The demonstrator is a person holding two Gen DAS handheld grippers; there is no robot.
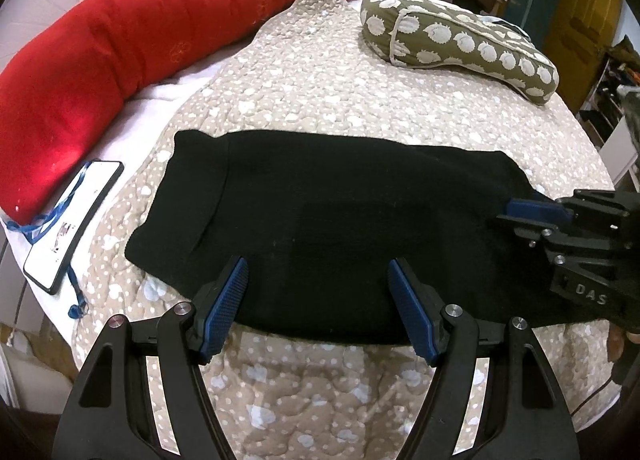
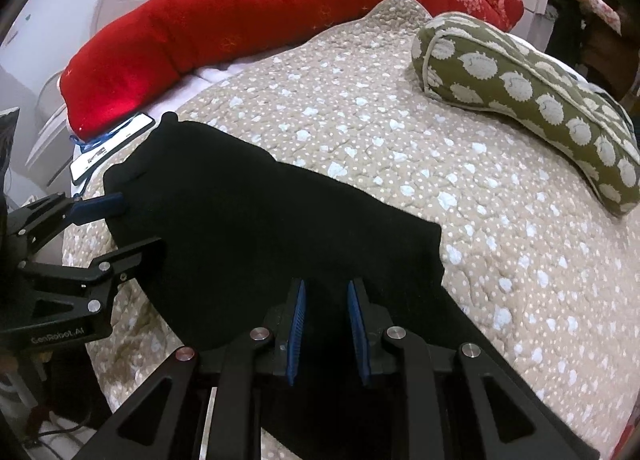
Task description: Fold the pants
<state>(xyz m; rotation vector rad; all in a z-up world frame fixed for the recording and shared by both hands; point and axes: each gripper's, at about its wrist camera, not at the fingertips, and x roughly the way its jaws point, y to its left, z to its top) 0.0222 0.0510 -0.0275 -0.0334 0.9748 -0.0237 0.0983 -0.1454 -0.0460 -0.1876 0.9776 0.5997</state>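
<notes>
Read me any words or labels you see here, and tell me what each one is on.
"DAS": on the right tongs, the rest cut off.
"GenRobot.AI": on the left tongs, small but legible.
Card beside the red pillow: print too small to read.

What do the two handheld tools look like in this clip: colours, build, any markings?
Both match: the left tool and right tool have black angular linkage arms with cut-out slots, silver round pivot pins, and flat blue ribbed finger pads. White lettering shows on the bodies: "GenRobot.AI" on the left one, "DAS" on the right one.
</notes>
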